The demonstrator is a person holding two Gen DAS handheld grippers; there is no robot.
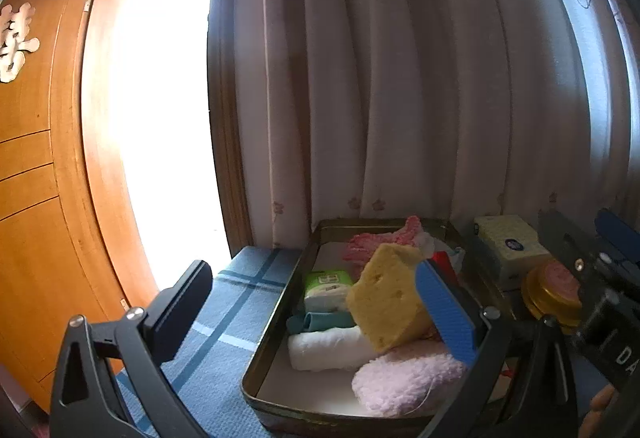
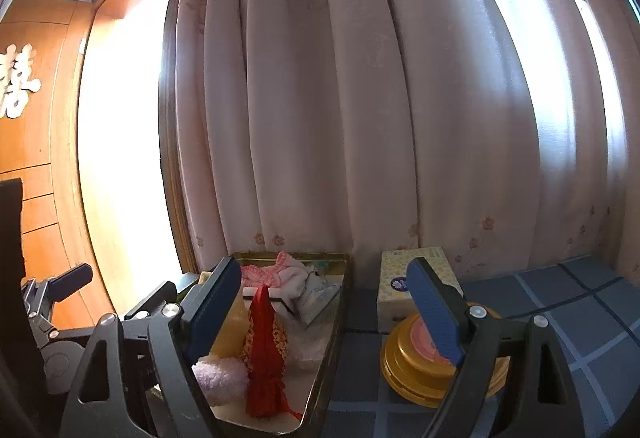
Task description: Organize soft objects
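A metal tin (image 1: 276, 322) holds several soft items: a yellow sponge (image 1: 384, 302) standing tilted, a white rolled towel (image 1: 328, 350), a teal cloth (image 1: 320, 322), a green tissue pack (image 1: 326, 288), a fluffy pink piece (image 1: 404, 382) and a pink knit (image 1: 380, 242). My left gripper (image 1: 312, 286) is open wide over the tin's left side, and the sponge leans by its blue right pad (image 1: 444, 310). My right gripper (image 2: 324, 274) is also open. A red embroidered pouch (image 2: 266, 350) stands in the tin (image 2: 340, 318) between its fingers, untouched by either pad.
A tissue box (image 2: 404, 278) and a round gold tin (image 2: 416, 358) stand right of the metal tin on a blue checked cloth (image 2: 580, 318). A pleated curtain (image 2: 360, 117) hangs close behind. A bright doorway and a wooden door (image 1: 36, 157) are at the left.
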